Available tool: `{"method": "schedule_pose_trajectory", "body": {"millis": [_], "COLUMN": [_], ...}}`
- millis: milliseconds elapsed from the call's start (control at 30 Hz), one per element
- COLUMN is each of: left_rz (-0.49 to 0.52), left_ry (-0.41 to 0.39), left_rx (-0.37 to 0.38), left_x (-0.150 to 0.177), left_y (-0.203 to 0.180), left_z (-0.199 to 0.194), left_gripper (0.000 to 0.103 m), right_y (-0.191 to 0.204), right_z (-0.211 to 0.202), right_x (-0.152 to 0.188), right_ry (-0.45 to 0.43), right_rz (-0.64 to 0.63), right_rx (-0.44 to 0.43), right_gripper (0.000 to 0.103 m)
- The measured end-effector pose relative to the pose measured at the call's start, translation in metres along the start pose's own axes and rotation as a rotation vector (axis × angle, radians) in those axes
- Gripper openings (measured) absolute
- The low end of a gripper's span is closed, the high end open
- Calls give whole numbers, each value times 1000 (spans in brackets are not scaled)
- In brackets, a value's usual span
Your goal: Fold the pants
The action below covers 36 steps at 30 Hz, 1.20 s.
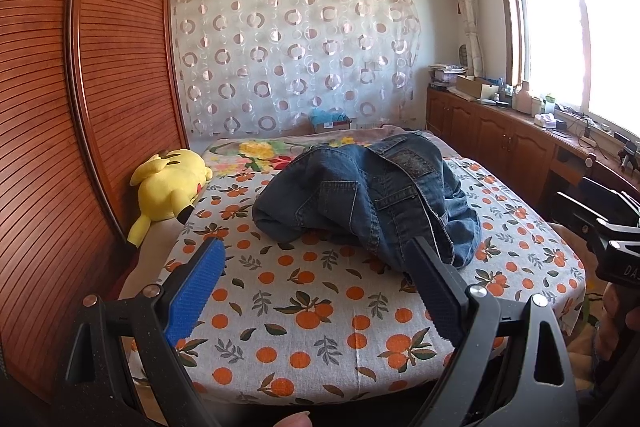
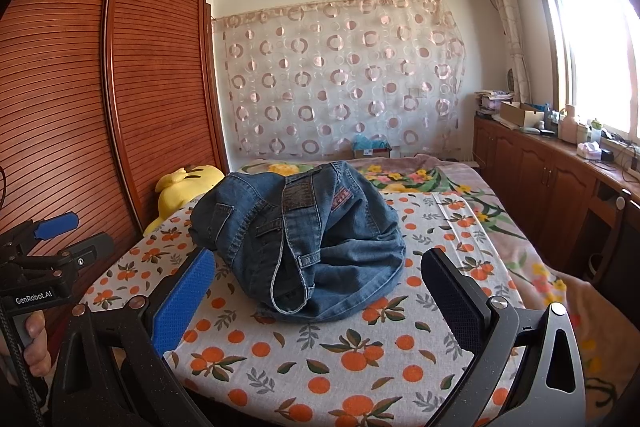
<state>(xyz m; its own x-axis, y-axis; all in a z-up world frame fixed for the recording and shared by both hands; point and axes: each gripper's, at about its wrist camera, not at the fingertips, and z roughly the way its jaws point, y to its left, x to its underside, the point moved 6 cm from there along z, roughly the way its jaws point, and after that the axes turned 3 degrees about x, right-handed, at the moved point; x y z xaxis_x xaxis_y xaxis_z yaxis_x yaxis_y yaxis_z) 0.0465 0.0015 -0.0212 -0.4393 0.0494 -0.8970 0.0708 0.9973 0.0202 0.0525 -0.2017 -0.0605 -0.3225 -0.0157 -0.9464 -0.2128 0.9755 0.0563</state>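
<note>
The pants (image 2: 300, 239) lie heaped mid-bed (image 2: 360, 359); a plush toy (image 1: 172, 187) lies at their nine o'clock beside the wardrobe (image 1: 80, 107); cabinets (image 2: 540, 179) at three o'clock; a curtain (image 2: 340, 75) at twelve.

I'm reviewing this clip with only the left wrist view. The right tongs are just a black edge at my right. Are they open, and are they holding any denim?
Observer: Open and empty. The right tongs stand spread, with the jeans heaped ahead of them, showing between the fingers.
Operator: Is there anything on the heap's right side that I can't see?
Observer: A patch of reddish stitching shows on the denim there.
Operator: And the bed beyond it?
Observer: A floral blanket covers the right side, beside the orange-print sheet.
</note>
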Motion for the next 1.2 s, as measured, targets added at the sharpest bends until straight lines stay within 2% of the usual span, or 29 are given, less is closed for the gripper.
{"method": "schedule_pose_trajectory", "body": {"millis": [433, 700, 900, 1100, 1200], "left_rz": [6, 9, 27, 42, 44], "left_ry": [-4, 16, 56, 111, 126], "left_rx": [5, 34, 72, 100, 103], "left_x": [0, 4, 13, 25, 29], "left_y": [-10, -12, -13, -10, -5], "left_z": [1, 4, 22, 56, 71], "left_gripper": [92, 92, 92, 92, 92], "right_y": [1, 2, -5, -13, -13], "right_z": [0, -1, 10, 38, 52], "right_x": [0, 1, 4, 3, 1], "right_ry": [1, 7, 32, 91, 115], "right_rz": [-1, -1, -10, -30, -46], "right_rx": [-1, 0, -10, -40, -63], "right_gripper": [103, 103, 103, 102, 97]}}
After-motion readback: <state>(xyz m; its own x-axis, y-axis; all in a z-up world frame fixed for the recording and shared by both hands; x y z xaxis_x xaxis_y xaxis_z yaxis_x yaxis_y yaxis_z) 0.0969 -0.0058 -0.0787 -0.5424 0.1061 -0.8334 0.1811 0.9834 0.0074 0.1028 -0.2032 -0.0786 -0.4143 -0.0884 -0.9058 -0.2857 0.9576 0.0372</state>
